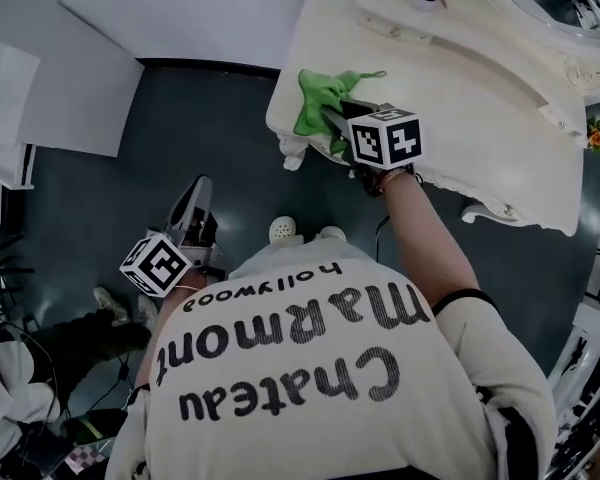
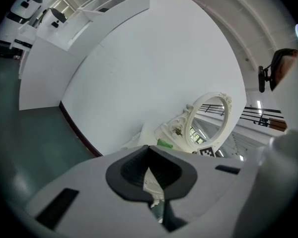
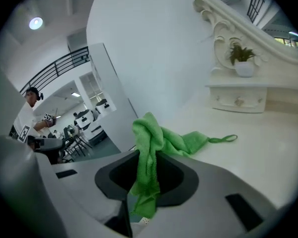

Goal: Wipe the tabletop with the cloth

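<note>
Dark green floor (image 1: 190,128), plain white wall (image 2: 139,68), an ornate oval mirror (image 2: 208,120), white shelving (image 2: 109,1) beyond.

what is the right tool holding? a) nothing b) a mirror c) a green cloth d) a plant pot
c: the right tool is shut on the green cloth, which is pinched between its jaws, with its far end trailing on the white tabletop.
</note>
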Demonstrator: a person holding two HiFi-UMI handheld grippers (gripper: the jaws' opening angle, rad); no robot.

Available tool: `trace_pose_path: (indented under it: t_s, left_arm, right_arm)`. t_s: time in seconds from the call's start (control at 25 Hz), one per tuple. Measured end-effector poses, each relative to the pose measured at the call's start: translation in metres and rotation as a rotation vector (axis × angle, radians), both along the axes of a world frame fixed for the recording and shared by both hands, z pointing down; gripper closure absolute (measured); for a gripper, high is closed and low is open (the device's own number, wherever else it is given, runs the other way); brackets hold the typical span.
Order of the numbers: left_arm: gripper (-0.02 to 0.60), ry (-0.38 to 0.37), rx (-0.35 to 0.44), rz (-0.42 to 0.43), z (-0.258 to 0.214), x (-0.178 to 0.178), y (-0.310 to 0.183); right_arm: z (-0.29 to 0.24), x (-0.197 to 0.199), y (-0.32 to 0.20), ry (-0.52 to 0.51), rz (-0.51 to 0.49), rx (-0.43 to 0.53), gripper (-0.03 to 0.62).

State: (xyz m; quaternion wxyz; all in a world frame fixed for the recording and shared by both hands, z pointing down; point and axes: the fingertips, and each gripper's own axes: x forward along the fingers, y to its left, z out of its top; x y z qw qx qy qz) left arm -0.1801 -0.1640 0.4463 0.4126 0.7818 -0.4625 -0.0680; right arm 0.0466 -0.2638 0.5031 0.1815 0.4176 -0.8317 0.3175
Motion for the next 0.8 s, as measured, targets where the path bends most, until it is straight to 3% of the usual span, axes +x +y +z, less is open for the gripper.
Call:
trace_pose_path:
  t_s: [0.16,0.36,0.8]
  left_arm:
    - [0.574,0.015,-0.012,0.003,0.008,-0.03,-0.008]
    - [0.574,0.033,-0.035,0.015,0.019,-0.056,-0.014]
    - [0.574,0.056,-0.02,0.057,0.025,-0.081,-0.018]
  right_arm:
    - [0.009,-0.05,-0.002,-0.003,-0.04,-0.032,0.49]
    - [0.024,-0.084,-0.003,0.024,-0.052,-0.061,0.49]
    - [0.046,-0.101,-0.008,0.206,-0.012,-0.048,0.496]
